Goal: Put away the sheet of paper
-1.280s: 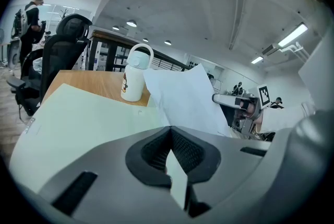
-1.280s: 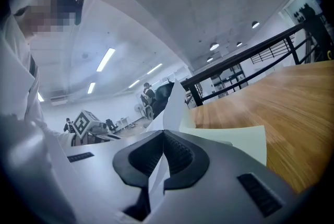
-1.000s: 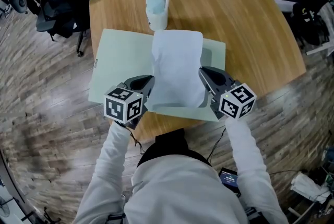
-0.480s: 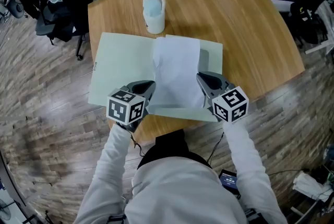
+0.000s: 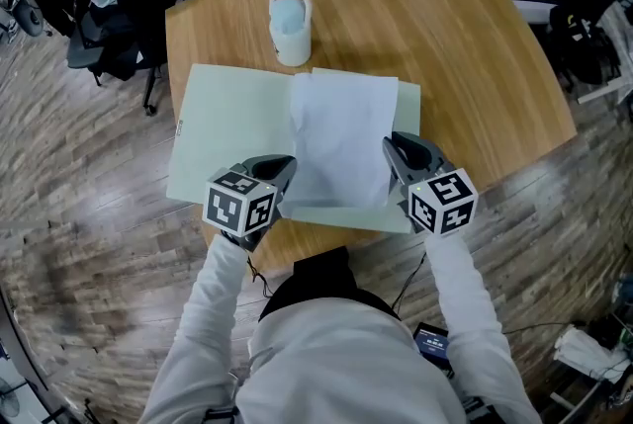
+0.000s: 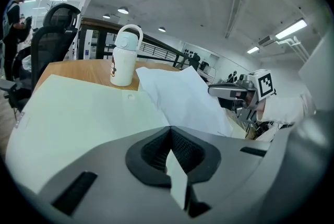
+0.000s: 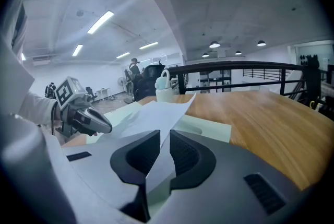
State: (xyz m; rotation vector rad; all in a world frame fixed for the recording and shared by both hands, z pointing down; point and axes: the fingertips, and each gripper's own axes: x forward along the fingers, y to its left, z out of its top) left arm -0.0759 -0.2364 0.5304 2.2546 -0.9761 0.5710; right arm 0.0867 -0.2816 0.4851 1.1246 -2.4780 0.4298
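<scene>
Head view, paper: The thin white sheet of paper is held up over the pale green flat mat, above the near middle of the rounded wooden desk. Its long axis runs from the near edge towards the far edge.
Head view, grippers: The near left corner of the sheet is met by the left gripper and the near right corner by the right gripper. Each one is equally near, on its own side.
Head view, bottle: A white plastic bottle with a loop handle is seen upright near the far edge, just beyond the far end of the sheet.
Left gripper view, jaws: The dark ribbed pads are clenched on a corner of the sheet. From there the paper rises forward and to the right, smooth, limp and slightly bent.
Left gripper view, mat: A matte, even surface is shown below the paper, flat on the desk.
Right gripper view, jaws: The jaws are opening. A narrow gap is seen between the ribbed pads, and the edge of the sheet stands in this gap without being pinched.
Right gripper view, direction: The sheet stretches forward and to the left from the jaws, towards the bottle.
Judgement: The coming move is thought to depend on the left gripper, because the sheet is gripped only there. The right side, being limp, may be expected to sag towards the mat.
</scene>
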